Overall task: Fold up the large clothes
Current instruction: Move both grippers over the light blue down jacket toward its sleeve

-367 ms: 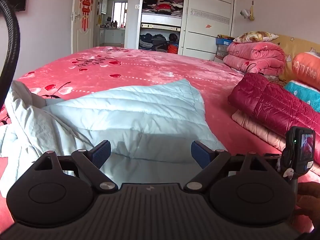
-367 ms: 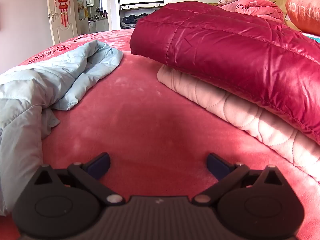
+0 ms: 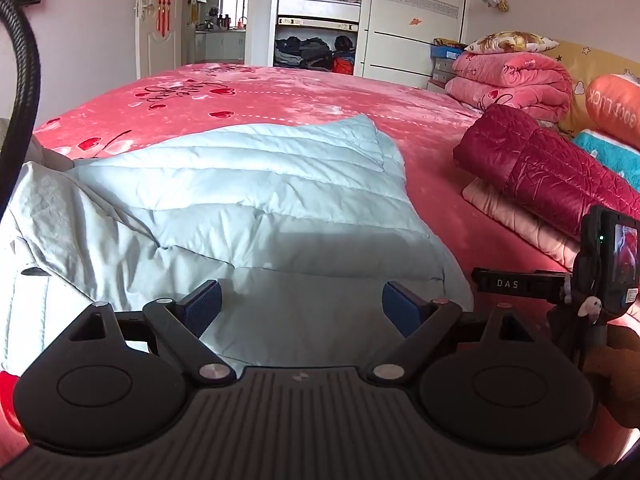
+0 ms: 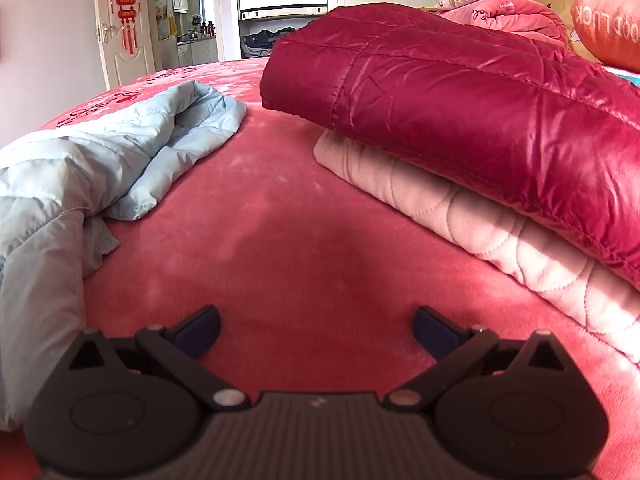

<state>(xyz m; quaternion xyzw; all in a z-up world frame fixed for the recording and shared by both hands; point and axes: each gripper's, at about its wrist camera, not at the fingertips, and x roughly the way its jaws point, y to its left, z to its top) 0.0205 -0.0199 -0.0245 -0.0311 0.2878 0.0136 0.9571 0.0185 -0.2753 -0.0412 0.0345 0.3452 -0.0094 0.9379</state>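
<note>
- The pale blue quilted jacket (image 3: 256,200) lies on the red bed cover (image 3: 280,92), partly folded: a smooth padded panel on top, its stitch lines running across the left wrist view, and a crumpled part (image 3: 80,232) bunched at the left.
- Its long axis runs from just in front of the left claw (image 3: 302,306) away toward the wardrobe (image 3: 320,20), with the far corner tapering to a soft point (in the right wrist view that same end (image 4: 200,116) shows as a loose, hollow fold).
- The near edge of the jacket reaches under and between the left claw's blue pads, which stand wide apart and do not press on the cloth.
- The right edge of the jacket is a fairly straight line; beyond it lies a bare strip of bed cover.
- The right claw (image 4: 316,330) hangs over that bare strip, tilted downward, jaws wide with nothing but red cover between them; the jacket lies to its left, apart from the pads.
- On the far side of the strip sits a folded dark red padded coat (image 4: 460,92) on top of a folded pale pink quilted garment (image 4: 480,232), well clear of the blue jacket.
- Behind that stack are folded pink blankets (image 3: 512,80) and an orange cushion (image 3: 616,104) by the headboard.
- Much of the bed beyond the jacket's far corner is open cover.
</note>
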